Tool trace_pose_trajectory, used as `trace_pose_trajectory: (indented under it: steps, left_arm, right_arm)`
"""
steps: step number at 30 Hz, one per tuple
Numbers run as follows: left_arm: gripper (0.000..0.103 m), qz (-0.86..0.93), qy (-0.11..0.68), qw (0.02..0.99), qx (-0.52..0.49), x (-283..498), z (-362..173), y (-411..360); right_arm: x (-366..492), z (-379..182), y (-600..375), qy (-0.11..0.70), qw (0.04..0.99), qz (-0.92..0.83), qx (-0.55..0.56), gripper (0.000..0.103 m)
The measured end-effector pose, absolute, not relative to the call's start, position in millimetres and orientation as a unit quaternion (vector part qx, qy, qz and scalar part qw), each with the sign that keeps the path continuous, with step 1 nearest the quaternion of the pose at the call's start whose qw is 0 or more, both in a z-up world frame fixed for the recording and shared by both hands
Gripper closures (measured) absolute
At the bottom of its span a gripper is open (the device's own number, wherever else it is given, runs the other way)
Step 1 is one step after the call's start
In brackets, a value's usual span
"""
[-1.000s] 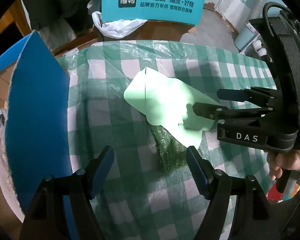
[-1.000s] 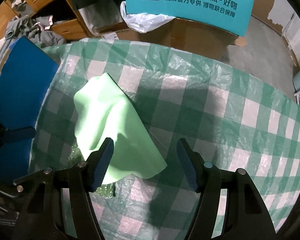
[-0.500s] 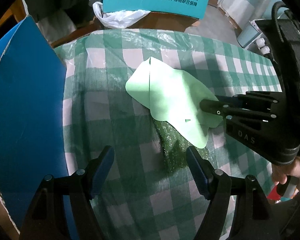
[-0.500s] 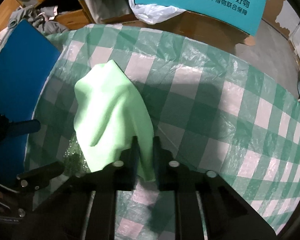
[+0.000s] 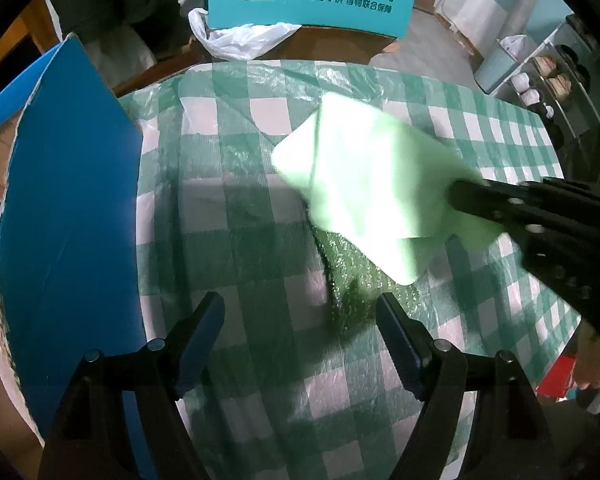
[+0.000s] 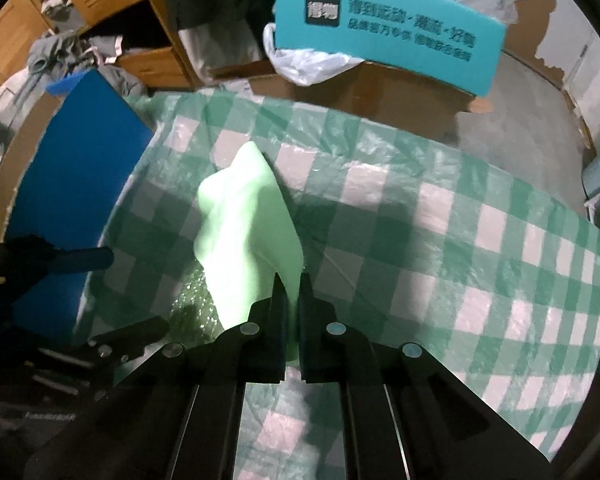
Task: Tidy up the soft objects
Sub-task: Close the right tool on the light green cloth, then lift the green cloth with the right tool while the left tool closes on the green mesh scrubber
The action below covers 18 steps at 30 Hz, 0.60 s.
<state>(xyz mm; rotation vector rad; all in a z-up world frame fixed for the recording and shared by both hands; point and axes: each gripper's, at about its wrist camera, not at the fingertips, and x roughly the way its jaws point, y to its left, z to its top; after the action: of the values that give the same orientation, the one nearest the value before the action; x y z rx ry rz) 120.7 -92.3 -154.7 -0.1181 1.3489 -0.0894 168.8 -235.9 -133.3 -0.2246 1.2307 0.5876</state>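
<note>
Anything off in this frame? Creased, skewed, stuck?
Mildly. The light green cloth hangs bunched and folded from the right gripper, held by one edge only. A piece of green bubble wrap lies crumpled on the checkered tablecloth beneath it. The left gripper is open and empty.

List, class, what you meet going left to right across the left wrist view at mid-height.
blue board → checked tablecloth → pale green cloth → right hand-held gripper, shut on the cloth.
</note>
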Motion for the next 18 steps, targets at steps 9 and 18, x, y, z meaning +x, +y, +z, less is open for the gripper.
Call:
trace_pose_trajectory:
  steps: [9,18]
  left_arm:
    - [0.024,-0.041,0.629,0.775,-0.05,119.6,-157.6,-99.2]
    - [0.024,-0.04,0.63,0.774,-0.044,122.7,-158.6,-112.2]
  right_arm:
    - [161.9,-122.0,-286.2,0.573,0.786,0.223,-0.068,0.099]
    - [159.5,-133.8,-340.8,0.595,0.784,0.174,-0.035,0.099]
